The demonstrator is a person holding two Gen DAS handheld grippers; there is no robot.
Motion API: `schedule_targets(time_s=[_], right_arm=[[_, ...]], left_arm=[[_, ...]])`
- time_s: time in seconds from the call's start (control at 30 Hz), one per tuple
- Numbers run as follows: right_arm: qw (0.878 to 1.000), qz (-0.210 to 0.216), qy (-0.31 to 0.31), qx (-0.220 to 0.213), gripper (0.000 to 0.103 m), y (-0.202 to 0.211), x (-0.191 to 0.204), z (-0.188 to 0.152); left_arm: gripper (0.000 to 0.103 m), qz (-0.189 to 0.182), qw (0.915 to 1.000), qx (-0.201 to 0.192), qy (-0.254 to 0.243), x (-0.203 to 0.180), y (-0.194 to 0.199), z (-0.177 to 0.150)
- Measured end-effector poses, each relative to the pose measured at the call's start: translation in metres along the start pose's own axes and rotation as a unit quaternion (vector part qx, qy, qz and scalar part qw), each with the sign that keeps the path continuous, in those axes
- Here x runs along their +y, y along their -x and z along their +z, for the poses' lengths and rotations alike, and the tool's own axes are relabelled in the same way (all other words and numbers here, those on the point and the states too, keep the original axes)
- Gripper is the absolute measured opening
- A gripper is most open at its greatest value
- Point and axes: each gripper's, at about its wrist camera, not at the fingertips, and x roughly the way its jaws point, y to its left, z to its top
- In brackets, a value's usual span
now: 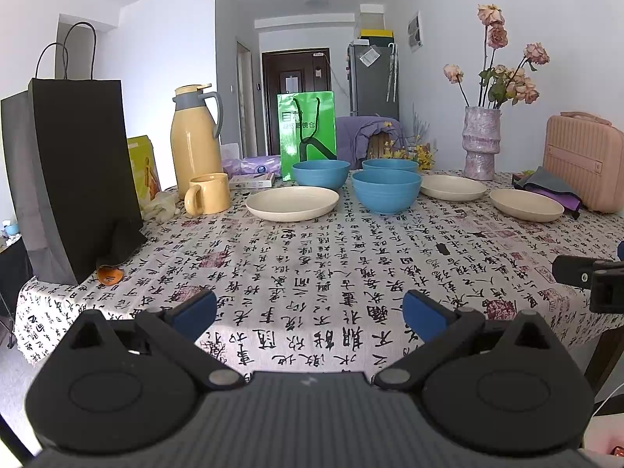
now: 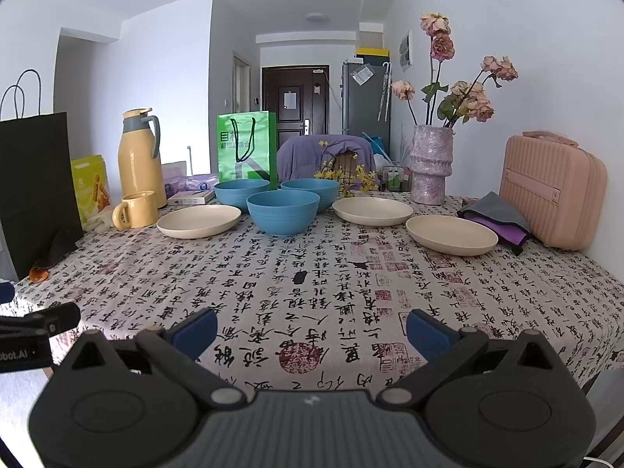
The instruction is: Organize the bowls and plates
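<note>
Three blue bowls stand at the far middle of the table: a front one [image 1: 386, 192] [image 2: 283, 211], a back left one [image 1: 320, 174] [image 2: 241, 192] and a back right one [image 1: 390, 164] [image 2: 310, 189]. Three cream plates lie around them: left [image 1: 292, 202] [image 2: 199, 221], middle right [image 1: 452, 187] [image 2: 372, 210] and far right [image 1: 526, 204] [image 2: 451, 234]. My left gripper [image 1: 310, 314] is open and empty over the near table edge. My right gripper [image 2: 312, 331] is open and empty beside it, well short of the dishes.
The table has a calligraphy-print cloth [image 1: 312, 265]. On the left stand a black paper bag [image 1: 74, 179], a yellow thermos [image 1: 195, 136] and a yellow mug [image 1: 208, 194]. A green bag [image 1: 308, 132] stands behind the bowls. A flower vase [image 2: 429, 167] and a pink case [image 2: 553, 191] stand at the right.
</note>
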Motion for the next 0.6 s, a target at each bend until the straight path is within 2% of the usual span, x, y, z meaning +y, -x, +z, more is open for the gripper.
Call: schedule_targets(time_s=[0.6], right_arm=[[1.0, 0.006, 0.0, -0.007, 0.103, 0.0006, -0.0001, 0.0015]], left_arm=[[0.103, 0.001, 1.0, -0.001, -0.001, 0.0014, -0.0011, 0.0006]])
